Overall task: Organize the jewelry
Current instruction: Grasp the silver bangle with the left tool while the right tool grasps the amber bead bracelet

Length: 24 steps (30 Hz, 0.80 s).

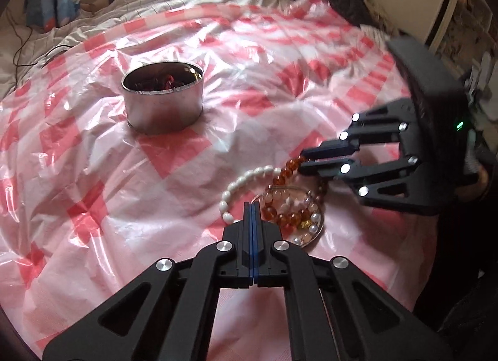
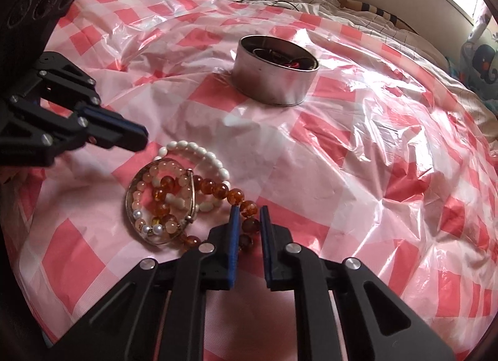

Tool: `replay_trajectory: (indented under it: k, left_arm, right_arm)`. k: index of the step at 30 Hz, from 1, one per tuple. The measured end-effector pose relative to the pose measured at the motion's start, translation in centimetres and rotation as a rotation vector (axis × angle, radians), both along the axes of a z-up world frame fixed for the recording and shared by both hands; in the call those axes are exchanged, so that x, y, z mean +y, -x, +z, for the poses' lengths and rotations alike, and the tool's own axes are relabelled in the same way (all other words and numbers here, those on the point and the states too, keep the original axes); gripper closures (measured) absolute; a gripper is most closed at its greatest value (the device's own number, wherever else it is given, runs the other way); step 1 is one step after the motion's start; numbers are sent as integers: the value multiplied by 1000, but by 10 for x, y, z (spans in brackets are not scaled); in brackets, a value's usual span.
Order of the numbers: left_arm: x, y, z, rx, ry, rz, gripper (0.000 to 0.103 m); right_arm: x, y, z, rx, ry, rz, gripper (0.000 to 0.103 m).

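Beads of the amber bracelet point(image 2: 246, 205) sit between your right gripper point(image 2: 250, 209) pads, pinched. Your left gripper point(image 1: 252, 205) is clamped empty, near the white bracelet point(image 1: 246, 179).

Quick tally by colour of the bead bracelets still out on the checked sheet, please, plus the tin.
White bead bracelet: 1
Amber bead bracelet: 1
Pale peach bead bracelet: 1
Thin metal bangle: 1
Round metal tin: 1
Total: 5
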State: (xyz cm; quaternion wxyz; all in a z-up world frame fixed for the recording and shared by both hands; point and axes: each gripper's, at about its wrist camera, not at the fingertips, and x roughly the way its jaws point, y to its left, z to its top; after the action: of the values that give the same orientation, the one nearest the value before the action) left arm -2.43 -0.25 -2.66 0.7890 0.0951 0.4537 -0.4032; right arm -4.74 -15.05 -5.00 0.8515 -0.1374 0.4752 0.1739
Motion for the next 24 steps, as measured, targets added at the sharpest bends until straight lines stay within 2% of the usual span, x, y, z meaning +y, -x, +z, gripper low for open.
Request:
replay_trajectory:
  k: [2,6,8,10,12,15,16,18,21,24]
  left_arm:
    - [-1,1,-1,7,-3,-18,103]
    - [-14,0,-22,8,-105,-18,102]
    - [-14,-2,-23,22,-82,-16,102]
    - [-15,-2,-26,54,-63,-31,87]
    - [-18,1,-30,59,-79,-54,82]
    - [-21,3,-30,60,-81,-58,83]
    - [-22,4,-29,64,-75,-59,93]
    - [-20,6,-19,71,-13,-72,101]
    - [-12,8,1,56,95,-81,100]
    - [2,0,8,64,163,-29,100]
  right_arm:
    - [0,-1,-2,15,-3,4,89]
    - [0,-3,-4,32,-6,1,89]
    - [0,-3,-6,35,-2,0,88]
    - [1,-3,-7,36,0,2,88]
    - [1,-3,-8,38,-1,1,88]
    - [2,-3,-9,45,3,3,88]
    - [2,-4,-9,47,0,2,88]
    - [1,-5,-9,51,-9,0,88]
    - [-2,-6,-9,56,-25,-11,88]
    - [-1,-7,-9,54,-22,-11,88]
